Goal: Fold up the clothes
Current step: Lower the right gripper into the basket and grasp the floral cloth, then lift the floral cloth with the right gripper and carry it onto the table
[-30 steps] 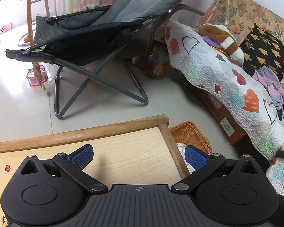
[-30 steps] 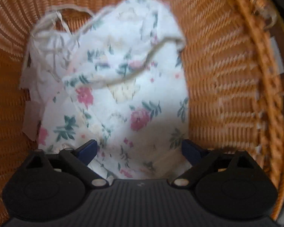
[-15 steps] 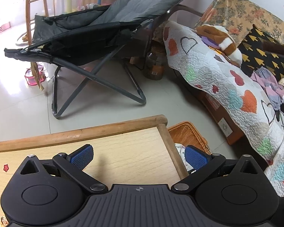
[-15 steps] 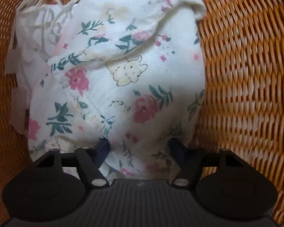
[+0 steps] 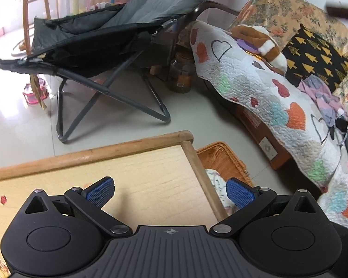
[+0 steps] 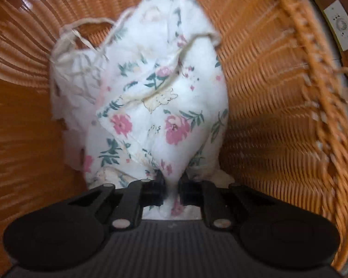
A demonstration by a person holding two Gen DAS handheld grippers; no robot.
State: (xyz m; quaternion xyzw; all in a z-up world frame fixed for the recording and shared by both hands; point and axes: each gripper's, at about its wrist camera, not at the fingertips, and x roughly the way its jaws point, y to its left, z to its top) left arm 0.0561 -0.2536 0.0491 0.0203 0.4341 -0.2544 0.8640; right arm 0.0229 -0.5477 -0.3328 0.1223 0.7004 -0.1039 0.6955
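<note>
In the right wrist view a white floral garment (image 6: 155, 106) lies bunched inside an orange wicker basket (image 6: 266, 106). My right gripper (image 6: 171, 186) points down into the basket, its jaws closing on a pinched fold of the garment, which pulls up into a peak. In the left wrist view my left gripper (image 5: 170, 191) hangs open over the corner of a light wooden table (image 5: 150, 173), with nothing between its blue pads (image 5: 101, 191). Beyond the table edge, the basket (image 5: 222, 159) sits on the floor with a bit of the garment (image 5: 217, 183) showing.
A grey folding lounge chair (image 5: 109, 37) stands on the tiled floor beyond the table. To the right is a sofa with a heart-patterned quilt (image 5: 266, 97), a plush toy (image 5: 264, 44), a black cushion (image 5: 315, 58) and loose clothes (image 5: 324, 97).
My right gripper's jaws went from wide apart to pinched on the floral garment, and the cloth has been drawn upward. The left gripper has stayed almost still over the table corner.
</note>
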